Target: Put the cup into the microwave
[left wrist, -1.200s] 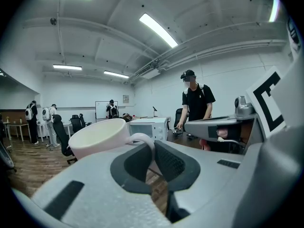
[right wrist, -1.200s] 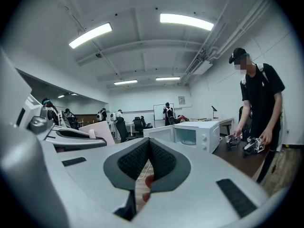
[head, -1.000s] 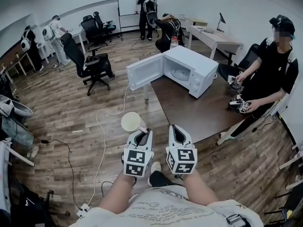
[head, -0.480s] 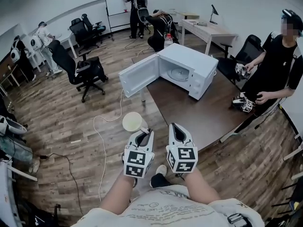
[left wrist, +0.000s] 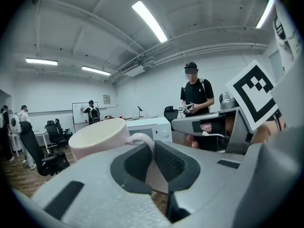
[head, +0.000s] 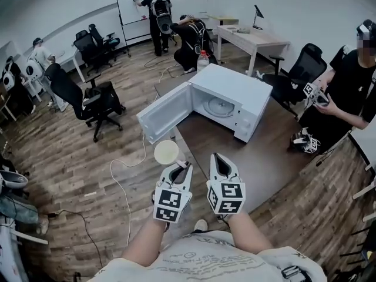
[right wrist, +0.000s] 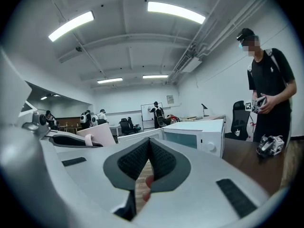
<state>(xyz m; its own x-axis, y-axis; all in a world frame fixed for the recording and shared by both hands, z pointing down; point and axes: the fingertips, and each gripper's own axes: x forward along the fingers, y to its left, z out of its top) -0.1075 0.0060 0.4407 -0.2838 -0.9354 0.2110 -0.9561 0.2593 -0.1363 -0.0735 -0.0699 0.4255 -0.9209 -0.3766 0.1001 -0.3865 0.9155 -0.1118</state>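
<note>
One cup (head: 166, 152), handle clamped in left gripper (head: 183, 165) (right gripper (head: 218, 158) empty, jaws together), one open microwave (head: 234, 90).

Left tongs (head: 181, 167) clamped on cup (head: 166, 152) handle; right tongs (head: 216, 158) closed, empty; forearms parallel.

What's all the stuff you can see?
cup: 1, cream, held by its handle in the left claw
microwave: 1, white, on the table, door open
table: 1, dark brown, ahead
bottle: 1, clear, behind the microwave
desk: 1, pale wood, far right
whiteboard: 1, white, back wall
chairs: several, black, around the room
cable: 1, white, floor at left
people: several, around the room
left claw: 1, grey, shut on the cup
right claw: 1, grey, shut, empty
</note>
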